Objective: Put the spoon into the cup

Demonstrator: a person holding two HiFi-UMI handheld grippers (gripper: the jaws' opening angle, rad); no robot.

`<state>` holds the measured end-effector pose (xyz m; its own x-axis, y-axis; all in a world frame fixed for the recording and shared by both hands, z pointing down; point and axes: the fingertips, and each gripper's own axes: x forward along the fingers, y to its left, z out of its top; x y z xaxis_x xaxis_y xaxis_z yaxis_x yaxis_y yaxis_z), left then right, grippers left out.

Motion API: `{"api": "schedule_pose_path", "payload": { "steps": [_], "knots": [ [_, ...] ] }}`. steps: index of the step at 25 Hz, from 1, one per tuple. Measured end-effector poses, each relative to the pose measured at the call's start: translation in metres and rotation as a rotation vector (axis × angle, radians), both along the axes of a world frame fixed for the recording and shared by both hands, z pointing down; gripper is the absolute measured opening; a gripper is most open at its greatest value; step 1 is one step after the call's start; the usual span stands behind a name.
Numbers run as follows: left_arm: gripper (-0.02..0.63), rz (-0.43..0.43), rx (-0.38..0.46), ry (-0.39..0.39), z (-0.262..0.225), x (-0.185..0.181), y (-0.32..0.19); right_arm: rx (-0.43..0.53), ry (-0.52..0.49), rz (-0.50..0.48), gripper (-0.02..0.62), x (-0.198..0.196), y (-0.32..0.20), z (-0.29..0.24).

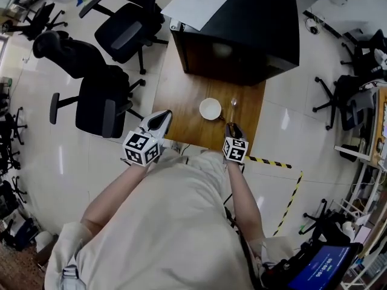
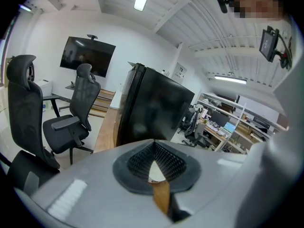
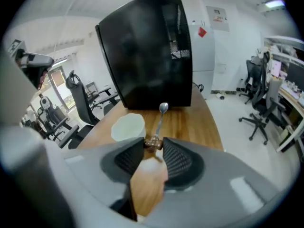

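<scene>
No legible txt anywhere

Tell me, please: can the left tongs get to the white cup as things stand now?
Probably yes. Only bare wooden table lies between the left tongs and the cup; the spoon, held in the right tongs, is on the cup's far side.

The right gripper pinches the spoon beside the cup.
</scene>
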<state>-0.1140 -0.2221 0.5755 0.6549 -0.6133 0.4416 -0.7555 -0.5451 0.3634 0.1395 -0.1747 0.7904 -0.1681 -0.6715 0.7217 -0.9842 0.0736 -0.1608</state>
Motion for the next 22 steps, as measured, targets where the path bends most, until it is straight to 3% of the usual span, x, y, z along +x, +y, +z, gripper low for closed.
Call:
{"api": "schedule_pose_path", "payload": {
  "steps": [8, 22],
  "knots": [
    [-0.018, 0.015, 0.007, 0.017, -0.002, -0.002, 0.002, 0.023, 0.001, -0.104, 0.126, -0.035, 0.002, -0.021],
    [-0.021, 0.019, 0.015, 0.037, -0.003, -0.004, 0.006, -0.060, -0.008, -0.208, 0.126, -0.058, 0.004, -0.007]
  ]
}}
